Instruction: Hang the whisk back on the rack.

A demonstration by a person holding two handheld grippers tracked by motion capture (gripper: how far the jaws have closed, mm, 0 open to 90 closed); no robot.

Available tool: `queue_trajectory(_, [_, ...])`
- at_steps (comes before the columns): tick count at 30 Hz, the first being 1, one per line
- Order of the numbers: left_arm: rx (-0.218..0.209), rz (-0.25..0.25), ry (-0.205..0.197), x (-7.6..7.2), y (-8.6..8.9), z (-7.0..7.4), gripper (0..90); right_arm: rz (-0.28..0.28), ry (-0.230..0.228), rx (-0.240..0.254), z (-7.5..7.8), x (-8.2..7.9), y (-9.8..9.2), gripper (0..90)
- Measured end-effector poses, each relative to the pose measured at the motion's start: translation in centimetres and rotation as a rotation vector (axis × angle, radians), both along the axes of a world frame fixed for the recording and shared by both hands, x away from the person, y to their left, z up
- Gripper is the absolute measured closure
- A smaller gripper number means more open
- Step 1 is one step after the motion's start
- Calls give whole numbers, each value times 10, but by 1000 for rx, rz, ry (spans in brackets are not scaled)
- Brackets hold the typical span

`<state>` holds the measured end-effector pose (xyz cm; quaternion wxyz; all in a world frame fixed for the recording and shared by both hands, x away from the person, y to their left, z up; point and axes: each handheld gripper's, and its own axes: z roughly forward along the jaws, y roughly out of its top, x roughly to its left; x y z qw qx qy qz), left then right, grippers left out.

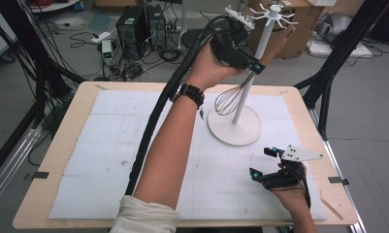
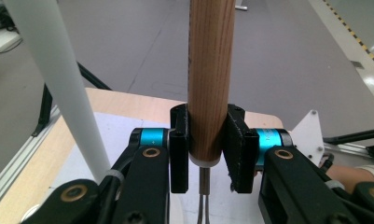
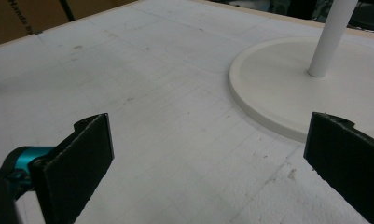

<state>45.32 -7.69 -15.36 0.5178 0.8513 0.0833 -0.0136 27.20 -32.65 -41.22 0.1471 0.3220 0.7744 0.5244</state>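
Above table | left gripper (image 1: pixel 252 65) clamps whisk (image 1: pixel 229 99); right gripper (image 1: pixel 265 162) jaws wide

Grey floor (image 1: pixel 376 111), cardboard boxes (image 1: pixel 303 24)

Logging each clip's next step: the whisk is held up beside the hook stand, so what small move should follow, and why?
Probably lift the left gripper toward the stand's hooks. Its jaws clamp the whisk by its wooden handle, wires down, beside the white pole and below the hooks. The right gripper rests open near the table's edge.
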Motion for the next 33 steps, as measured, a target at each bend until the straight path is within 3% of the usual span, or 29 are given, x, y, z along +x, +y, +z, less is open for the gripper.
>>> queue_trajectory(5, [-4, 12, -2, 7, 0, 4, 735, 2, -1, 7, 0, 0, 0, 3])
queue_trajectory(16, [12, 29, 32, 18, -1, -7, 734, 4, 0, 4, 1, 0, -1, 3])
queue_trajectory(24, [21, 52, 35, 22, -2, -12, 728, 7, -3, 2, 1, -1, -1, 3])
queue_trajectory(29, [19, 90, 49, 21, 3, -19, 599, 8, -2, -1, 2, -1, -1, 3])
queue_trajectory(33, [46, 114, 53, 21, 15, -27, 501, 9, -4, 2, 3, -2, -1, 3])
